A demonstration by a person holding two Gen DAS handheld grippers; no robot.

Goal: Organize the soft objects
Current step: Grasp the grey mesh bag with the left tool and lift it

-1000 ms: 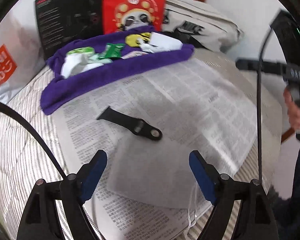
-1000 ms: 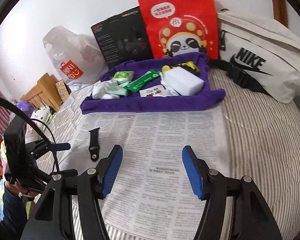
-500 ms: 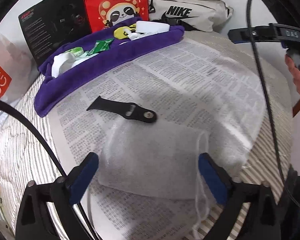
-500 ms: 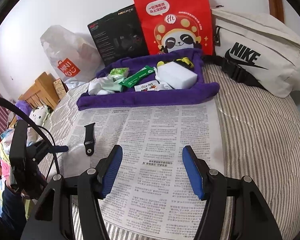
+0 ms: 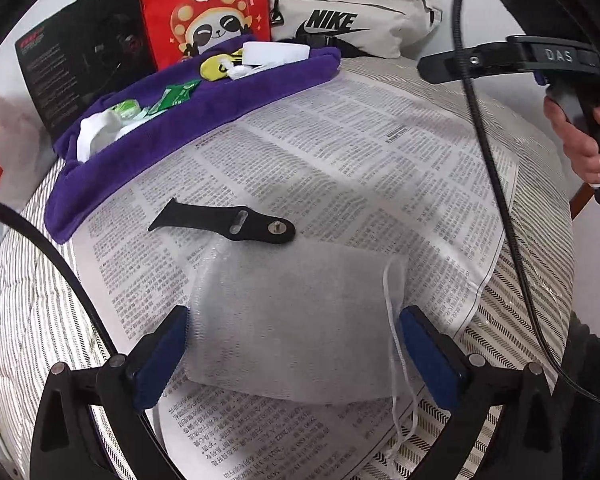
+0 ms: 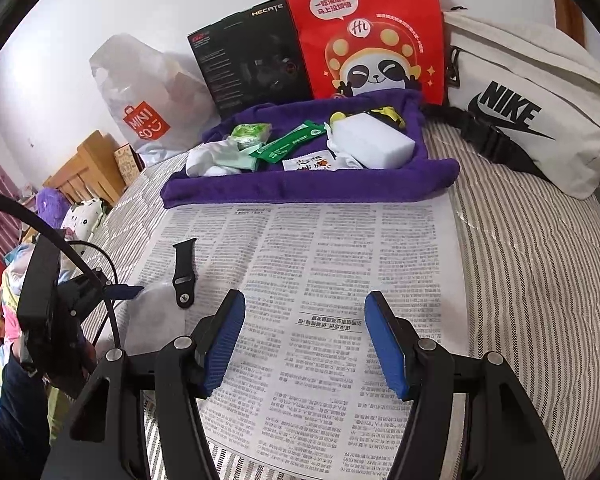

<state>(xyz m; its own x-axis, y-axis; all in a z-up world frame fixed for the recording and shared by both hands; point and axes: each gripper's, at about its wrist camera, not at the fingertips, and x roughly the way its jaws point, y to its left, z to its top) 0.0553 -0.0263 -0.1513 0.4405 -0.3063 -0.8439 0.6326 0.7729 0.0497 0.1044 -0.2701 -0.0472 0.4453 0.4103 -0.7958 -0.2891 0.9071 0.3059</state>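
Left gripper (image 5: 294, 354) stood wide open, blue pads flanking the white mesh pouch (image 5: 300, 316) at its near end, left pad (image 5: 162, 354) touching its edge. Pouch lay flat on the newspaper (image 5: 340, 168), just near of the black watch strap (image 5: 224, 224). Right gripper (image 6: 305, 344) was open, holding nothing, above newspaper.

Both views are evenly and brightly lit by soft, diffuse light with no single source visible; shadows are faint, the clearest a soft one under the strap (image 5: 224, 225) on the newspaper (image 5: 340, 168). Strong fisheye distortion bows the bed (image 6: 540, 280) and newspaper, and a black vignette rims each frame. Focus is sharp at centre, print legible, softening toward the edges; the white wall (image 6: 100, 8) is near blown out, with mild sheen on the red bag (image 6: 364, 32).
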